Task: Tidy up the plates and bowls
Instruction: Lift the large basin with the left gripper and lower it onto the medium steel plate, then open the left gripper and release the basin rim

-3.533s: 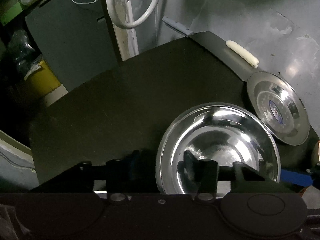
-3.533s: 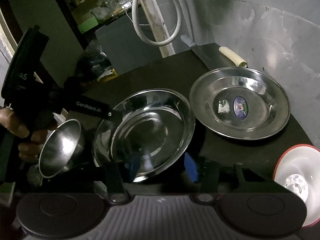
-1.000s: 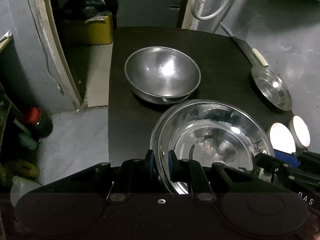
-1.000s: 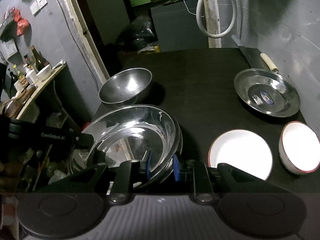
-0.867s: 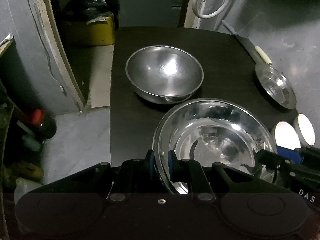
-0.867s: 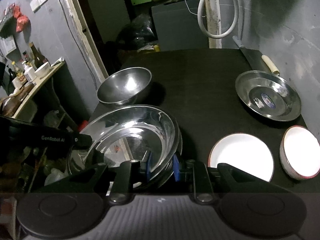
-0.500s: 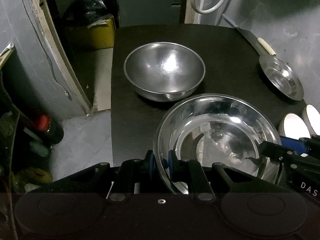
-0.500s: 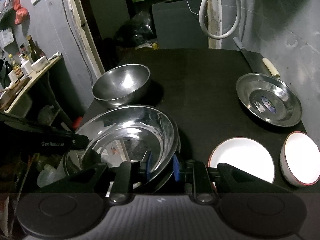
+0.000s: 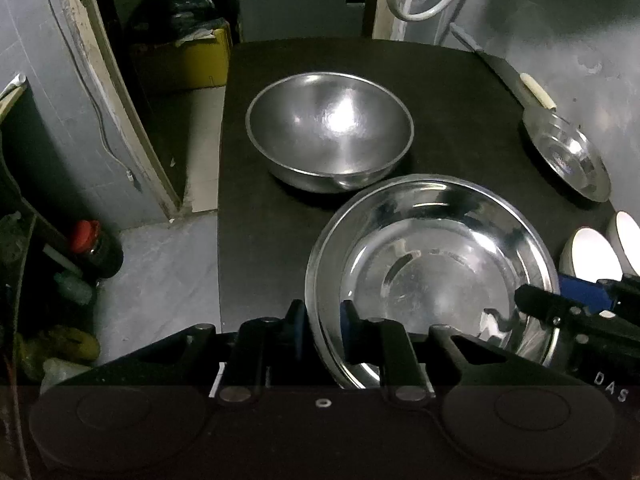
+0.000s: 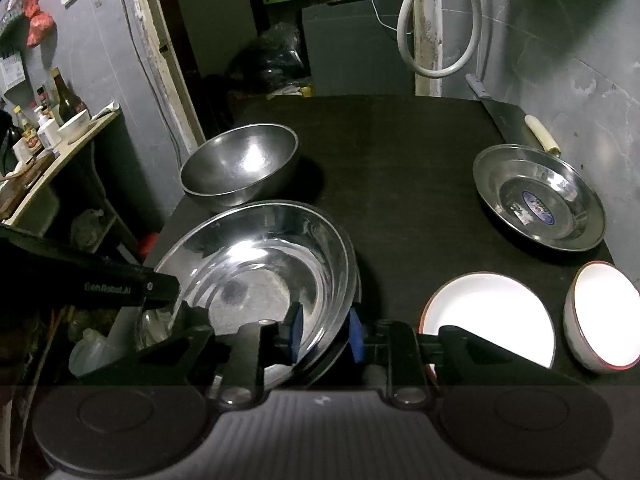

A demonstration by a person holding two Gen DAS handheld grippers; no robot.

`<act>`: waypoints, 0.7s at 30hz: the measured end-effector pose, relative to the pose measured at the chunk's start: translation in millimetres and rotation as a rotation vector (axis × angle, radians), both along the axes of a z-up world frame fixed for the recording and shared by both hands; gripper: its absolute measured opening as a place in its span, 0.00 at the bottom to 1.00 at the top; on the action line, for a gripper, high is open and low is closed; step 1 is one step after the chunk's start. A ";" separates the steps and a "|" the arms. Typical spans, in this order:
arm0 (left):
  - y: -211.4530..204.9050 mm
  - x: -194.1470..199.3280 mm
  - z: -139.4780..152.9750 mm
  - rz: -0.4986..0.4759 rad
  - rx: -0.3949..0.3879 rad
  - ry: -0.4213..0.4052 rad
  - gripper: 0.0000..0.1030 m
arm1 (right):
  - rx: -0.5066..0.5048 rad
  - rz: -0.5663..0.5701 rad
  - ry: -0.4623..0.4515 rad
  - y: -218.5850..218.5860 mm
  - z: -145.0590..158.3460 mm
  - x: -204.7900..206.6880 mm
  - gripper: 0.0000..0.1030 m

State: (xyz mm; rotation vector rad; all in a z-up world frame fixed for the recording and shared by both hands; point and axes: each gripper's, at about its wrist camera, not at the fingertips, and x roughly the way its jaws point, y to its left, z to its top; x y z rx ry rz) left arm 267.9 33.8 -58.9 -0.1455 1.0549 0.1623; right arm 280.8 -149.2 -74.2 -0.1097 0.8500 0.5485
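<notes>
Both grippers hold one large shiny steel basin [image 9: 432, 264] above the near edge of the black table [image 9: 440, 92]. My left gripper [image 9: 322, 332] is shut on its near-left rim. My right gripper [image 10: 325, 334] is shut on its near-right rim; the basin also shows in the right wrist view [image 10: 256, 276]. A deep steel bowl [image 9: 329, 130] sits just behind it, also seen in the right wrist view [image 10: 240, 164]. A flat steel plate [image 10: 538, 202] lies at the far right. A white plate [image 10: 488, 316] and a white bowl [image 10: 602, 316] sit at the near right.
A knife with a pale handle [image 10: 540, 132] lies by the grey wall at the back right. A white hose [image 10: 440, 20] hangs behind the table. The table's left edge drops to the floor, where a red-capped bottle [image 9: 90, 240] stands.
Both grippers, still gripping the steel basin, have shifted slightly; the deep bowl and far plate appear a little closer and lower in view.
</notes>
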 end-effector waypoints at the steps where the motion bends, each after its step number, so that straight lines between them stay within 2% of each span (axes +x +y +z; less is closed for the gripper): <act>1: -0.2 -0.2 1.8 0.000 0.004 -0.006 0.22 | 0.000 -0.001 -0.001 -0.3 -0.1 0.1 0.32; 2: -0.8 -0.2 2.4 0.001 0.009 -0.009 0.27 | -0.003 -0.004 -0.001 -0.6 -0.3 0.4 0.32; 6: -1.2 0.4 7.8 0.002 0.021 -0.020 0.31 | 0.009 -0.006 -0.004 -2.4 0.3 1.3 0.34; 8: -2.3 -0.4 12.4 0.006 0.025 -0.026 0.42 | 0.009 -0.003 -0.016 -2.3 2.3 1.0 0.35; 9: -3.2 -1.1 15.3 0.008 0.031 -0.033 0.46 | 0.010 -0.004 -0.021 -3.0 3.1 0.7 0.39; 11: -6.8 -2.7 23.5 0.011 0.051 -0.062 0.66 | 0.020 -0.009 -0.028 -6.2 5.3 0.5 0.46; 14: -13.1 -1.9 34.4 0.005 0.071 -0.120 0.83 | 0.036 -0.029 -0.044 -14.7 10.1 -0.2 0.61; 16: -19.4 4.1 40.1 -0.001 0.077 -0.156 0.96 | 0.057 -0.055 -0.054 -23.1 13.9 0.4 0.85; 18: -23.4 10.4 43.0 -0.019 0.067 -0.192 0.99 | 0.094 -0.093 -0.062 -35.5 17.6 2.0 1.00; 21: -34.4 30.3 45.8 -0.062 0.030 -0.242 0.99 | 0.126 -0.152 -0.075 -54.2 21.9 6.8 1.00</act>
